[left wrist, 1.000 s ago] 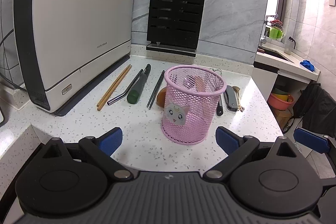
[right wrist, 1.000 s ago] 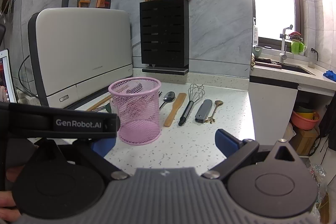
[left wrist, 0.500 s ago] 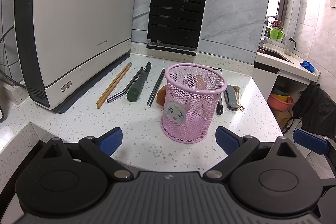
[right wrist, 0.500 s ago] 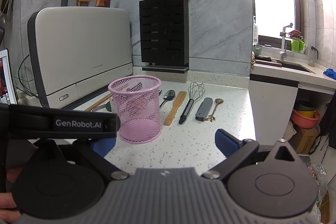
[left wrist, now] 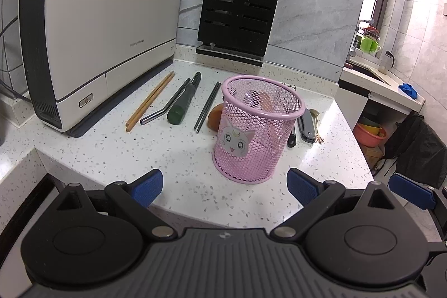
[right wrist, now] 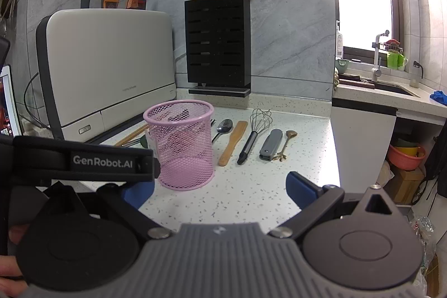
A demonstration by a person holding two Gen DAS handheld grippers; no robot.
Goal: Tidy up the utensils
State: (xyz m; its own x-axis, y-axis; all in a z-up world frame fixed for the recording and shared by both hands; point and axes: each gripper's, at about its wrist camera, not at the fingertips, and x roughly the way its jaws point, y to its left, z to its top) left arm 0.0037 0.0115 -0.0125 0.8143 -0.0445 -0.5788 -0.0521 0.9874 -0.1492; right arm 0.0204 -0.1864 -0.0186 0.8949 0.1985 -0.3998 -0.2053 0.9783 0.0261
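Note:
A pink mesh cup (left wrist: 255,130) (right wrist: 183,144) with a cat sticker stands upright and empty on the speckled counter. Left of it lie wooden chopsticks (left wrist: 151,101), a bent metal straw (left wrist: 164,106), a dark green tool (left wrist: 184,99) and black chopsticks (left wrist: 208,106). To its right lie a spoon (right wrist: 223,127), a wooden spatula (right wrist: 233,143), a whisk (right wrist: 255,133), a grey folding tool (right wrist: 270,144) and a small brass spoon (right wrist: 287,144). My left gripper (left wrist: 223,186) is open just in front of the cup. My right gripper (right wrist: 215,190) is open too, nearer the counter's front edge.
A large white appliance (left wrist: 97,27) fills the counter's left side. A black knife block (left wrist: 240,7) stands against the grey wall behind. The counter ends on the right, with a sink counter (right wrist: 391,99) and floor clutter beyond. The left gripper's strap (right wrist: 83,161) crosses the right wrist view.
The left gripper has risen and tilted down a little over the counter. The right gripper has barely moved. No utensil has shifted.

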